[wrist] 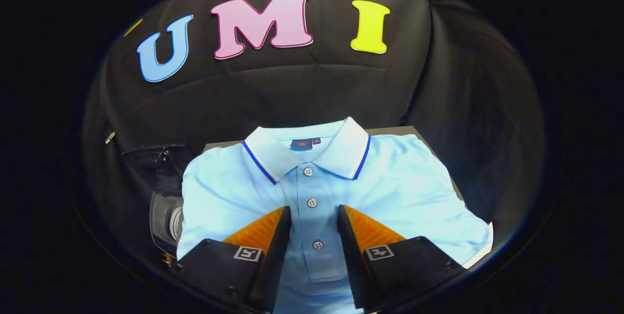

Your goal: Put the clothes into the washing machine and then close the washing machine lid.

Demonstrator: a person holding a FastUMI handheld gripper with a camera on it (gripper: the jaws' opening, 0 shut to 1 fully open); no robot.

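A light blue polo shirt (399,187) lies folded flat on a grey table (390,131), its white collar with a dark blue stripe at the far end. My gripper (314,211) hovers over the shirt's button placket, open. Its two fingers stand either side of the row of buttons, with the lowest two buttons showing in the gap. I cannot tell whether the fingertips (282,216) touch the fabric. To the left of the table, lower down, stands a dark machine with a round glass part (168,216), partly hidden by the shirt and the left finger.
Black cloth walls close off the booth behind the table and on both sides. The table's right edge (480,255) shows pale beyond the shirt's sleeve. The shirt covers nearly all of the tabletop.
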